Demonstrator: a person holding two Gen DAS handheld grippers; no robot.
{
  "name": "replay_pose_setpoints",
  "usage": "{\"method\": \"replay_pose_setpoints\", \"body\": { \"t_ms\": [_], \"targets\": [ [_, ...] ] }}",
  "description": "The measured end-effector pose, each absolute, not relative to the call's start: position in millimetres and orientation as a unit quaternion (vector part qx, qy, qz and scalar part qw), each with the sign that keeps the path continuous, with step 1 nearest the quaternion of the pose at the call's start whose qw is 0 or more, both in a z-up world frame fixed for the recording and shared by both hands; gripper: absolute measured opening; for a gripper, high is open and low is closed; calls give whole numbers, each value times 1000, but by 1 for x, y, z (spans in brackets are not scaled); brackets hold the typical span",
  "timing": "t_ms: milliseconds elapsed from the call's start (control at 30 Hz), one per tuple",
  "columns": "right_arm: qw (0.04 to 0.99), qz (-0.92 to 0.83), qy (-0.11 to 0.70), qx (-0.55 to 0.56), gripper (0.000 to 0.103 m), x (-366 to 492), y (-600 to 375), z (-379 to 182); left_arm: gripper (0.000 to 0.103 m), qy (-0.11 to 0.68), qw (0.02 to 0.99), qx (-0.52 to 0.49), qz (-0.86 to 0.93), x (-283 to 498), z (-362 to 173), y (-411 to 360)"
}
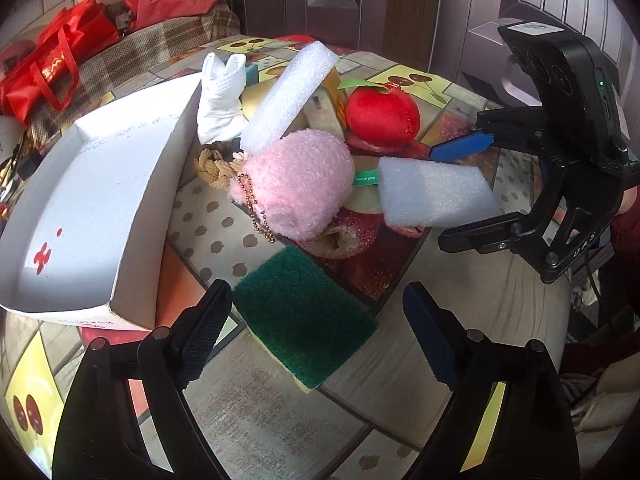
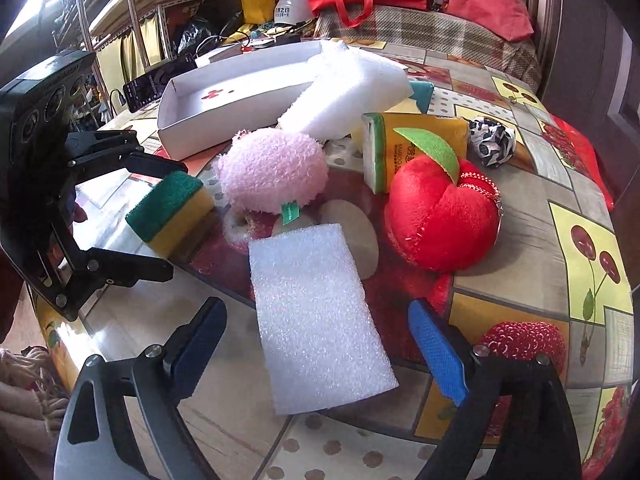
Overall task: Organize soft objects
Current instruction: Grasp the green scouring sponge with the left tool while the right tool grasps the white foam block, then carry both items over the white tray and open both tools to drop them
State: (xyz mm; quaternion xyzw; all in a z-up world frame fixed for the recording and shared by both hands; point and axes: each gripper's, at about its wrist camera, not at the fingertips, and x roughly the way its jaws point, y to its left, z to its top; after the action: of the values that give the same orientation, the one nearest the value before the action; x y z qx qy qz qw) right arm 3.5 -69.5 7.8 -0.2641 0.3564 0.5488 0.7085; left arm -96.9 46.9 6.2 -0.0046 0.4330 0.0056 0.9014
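A green-topped yellow sponge (image 1: 304, 316) lies on the patterned tablecloth between the fingers of my left gripper (image 1: 316, 320). The jaws are open, with a gap showing on the right side. In the right wrist view the same left gripper (image 2: 174, 220) brackets the sponge (image 2: 172, 212). A flat white foam block (image 2: 320, 320) lies between the fingers of my right gripper (image 2: 320, 320), with gaps on both sides, so it is open. From the left wrist view the right gripper (image 1: 440, 196) straddles the foam block (image 1: 432, 192). A pink plush (image 1: 296, 184) and a red plush apple (image 2: 440, 216) sit just beyond.
An open white cardboard box (image 1: 80, 200) stands to the left of the pile. A long white foam slab (image 2: 352, 92), a yellow tissue pack (image 2: 416, 140), a black-and-white cloth ball (image 2: 492, 140), a white sock (image 1: 220, 96) and a braided rope (image 1: 216, 168) crowd the table's middle. Red bags (image 1: 56, 68) lie behind.
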Motion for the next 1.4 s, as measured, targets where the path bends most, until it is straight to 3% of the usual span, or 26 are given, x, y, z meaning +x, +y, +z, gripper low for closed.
{"method": "replay_pose_setpoints", "body": {
  "t_ms": [67,100,167,200,433,667,833,1400],
  "targets": [
    [710,548,352,-268,81,2,-69,8,66,448,894,-11,8,-94,0,53],
    [709,550,348,-272,69,1,-68,8,56,443,896,-11,8,-95,2,54],
    [708,553,341,-277,52,-2,-68,10,50,442,897,-9,4,-98,1,54],
    [705,557,341,-278,52,-3,-67,11,48,440,898,-8,3,-99,1,54],
    [729,565,293,-250,51,-11,-86,34,47,376,926,-11,28,-120,21,62],
    [829,517,173,-120,51,0,-115,95,47,245,955,-17,168,-154,43,105],
    [883,449,111,-75,52,6,-107,85,47,184,945,-27,269,-176,48,143],
    [844,519,115,-72,52,-46,-23,70,48,145,923,-52,352,-169,45,209]
  ]
}}
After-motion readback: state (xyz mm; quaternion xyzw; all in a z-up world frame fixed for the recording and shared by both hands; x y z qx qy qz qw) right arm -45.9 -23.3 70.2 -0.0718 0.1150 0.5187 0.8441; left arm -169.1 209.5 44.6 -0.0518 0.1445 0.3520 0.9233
